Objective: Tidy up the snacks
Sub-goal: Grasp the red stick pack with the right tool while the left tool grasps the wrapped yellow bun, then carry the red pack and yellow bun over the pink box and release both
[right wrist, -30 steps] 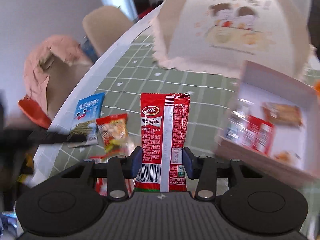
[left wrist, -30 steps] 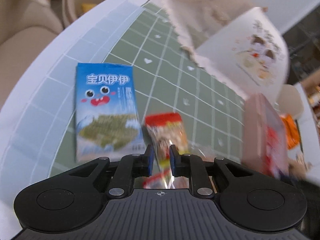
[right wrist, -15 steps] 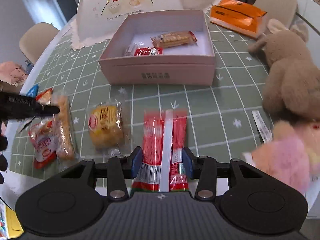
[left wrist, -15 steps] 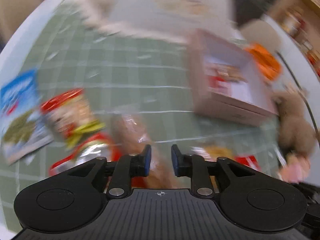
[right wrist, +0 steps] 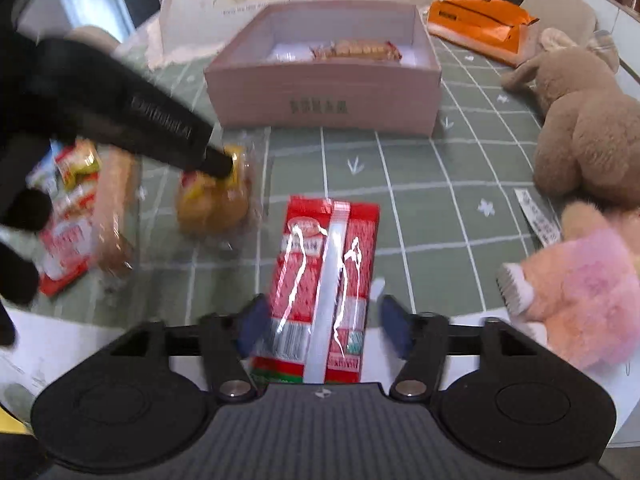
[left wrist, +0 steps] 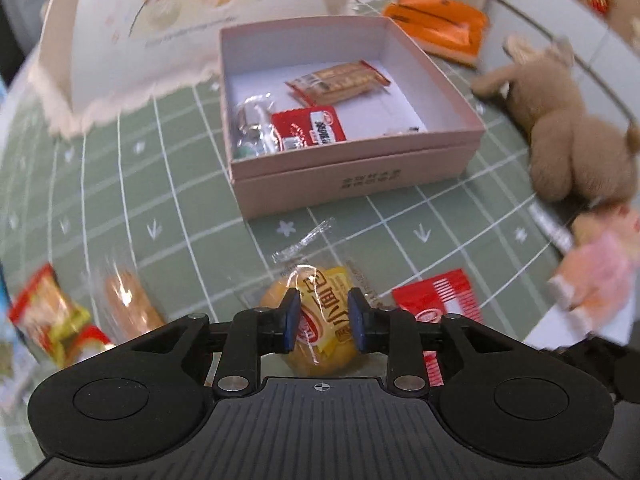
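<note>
A pink box (left wrist: 352,176) (right wrist: 320,92) holds several snack packets. My left gripper (left wrist: 322,318) is partly open with its fingers on either side of a yellow wrapped bun (left wrist: 324,340) (right wrist: 214,204) on the green tablecloth. My right gripper (right wrist: 320,324) is open, and the red spicy-strip packet (right wrist: 326,292) (left wrist: 444,304) lies on the cloth between its spread fingers. More snacks (left wrist: 52,316) (right wrist: 80,220) lie at the left.
A white food cover (left wrist: 160,32) stands behind the box. A brown plush rabbit (right wrist: 584,120), a pink plush toy (right wrist: 576,292) and an orange packet (right wrist: 476,20) lie at the right. The table edge is near, in front.
My left gripper swung right from the left snacks to the yellow bun. My right gripper carried the red packet to the near cloth and opened, letting it go.
</note>
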### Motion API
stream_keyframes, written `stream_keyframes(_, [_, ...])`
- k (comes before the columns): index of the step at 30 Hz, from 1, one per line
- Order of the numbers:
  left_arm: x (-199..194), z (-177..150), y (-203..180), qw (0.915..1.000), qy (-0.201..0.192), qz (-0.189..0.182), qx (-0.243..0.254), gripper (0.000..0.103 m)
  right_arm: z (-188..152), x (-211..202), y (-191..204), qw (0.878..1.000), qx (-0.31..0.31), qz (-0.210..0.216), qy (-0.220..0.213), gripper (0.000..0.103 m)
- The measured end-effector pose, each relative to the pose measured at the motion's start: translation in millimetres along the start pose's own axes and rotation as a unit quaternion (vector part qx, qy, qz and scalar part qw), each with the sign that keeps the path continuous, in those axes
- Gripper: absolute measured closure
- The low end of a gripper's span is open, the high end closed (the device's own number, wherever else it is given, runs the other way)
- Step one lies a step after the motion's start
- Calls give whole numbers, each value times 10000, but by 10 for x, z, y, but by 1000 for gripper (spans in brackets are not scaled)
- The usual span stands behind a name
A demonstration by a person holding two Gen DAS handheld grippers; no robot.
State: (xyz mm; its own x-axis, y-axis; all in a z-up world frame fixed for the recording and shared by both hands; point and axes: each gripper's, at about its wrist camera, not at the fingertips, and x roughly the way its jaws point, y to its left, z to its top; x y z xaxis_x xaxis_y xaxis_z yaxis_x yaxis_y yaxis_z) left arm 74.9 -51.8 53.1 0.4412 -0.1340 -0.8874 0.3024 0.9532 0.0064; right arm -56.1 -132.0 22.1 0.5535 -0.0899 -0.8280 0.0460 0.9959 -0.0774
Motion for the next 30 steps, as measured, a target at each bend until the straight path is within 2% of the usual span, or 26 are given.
stream_keyframes(2, [19,-9,-50,9994,-70,193,273,64,-32,14,33,9998,-142,-81,-72,21])
stream_keyframes(4, [30,-22,2,9995,-89,212,206,49,-46,32,55,9994,-269,-180,-92,15])
stream_keyframes(6, [51,0,146,9996,62,49,-277,46,-44,45,16,9997,-196,-153,-71,11])
stream_keyframes(9, [153,65,350,9919,402,-394,-1143,43,-17,96,-22,9996,-215,-159,22,2])
stream_keyframes(11, [270,110,374,9874,618,-512,-1360,35,9,130,-32,9996,-225,-176,35,0])
stream_keyframes(13, [365,136,339,9860,729,-553,-1394,25,39,147,-27,9995,-245,-167,75,0])
stream_keyframes(18, [399,171,171,9919,666,-423,-997,24,61,155,-49,9996,-173,-187,84,0])
stream_keyframes(20, [380,139,144,9945,528,-446,-791,33,61,135,-65,9997,-126,-213,27,4])
stream_keyframes(21, [358,109,151,9951,445,-481,-747,43,62,105,-54,9997,-158,-201,-14,12])
stream_keyframes(22, [332,78,175,9947,386,-573,-766,44,65,78,-36,9996,-225,-166,-56,28])
stream_keyframes(24, [297,1,253,9908,351,-918,-934,44,78,10,46,9990,-423,-131,-84,53])
stream_keyframes(26, [221,-92,308,9893,258,-1066,-962,45,86,-15,93,9986,-530,-88,-13,56])
stream_keyframes(30, [-13,-283,417,9882,-49,-1224,-924,45,124,-70,11,9994,-288,137,158,58])
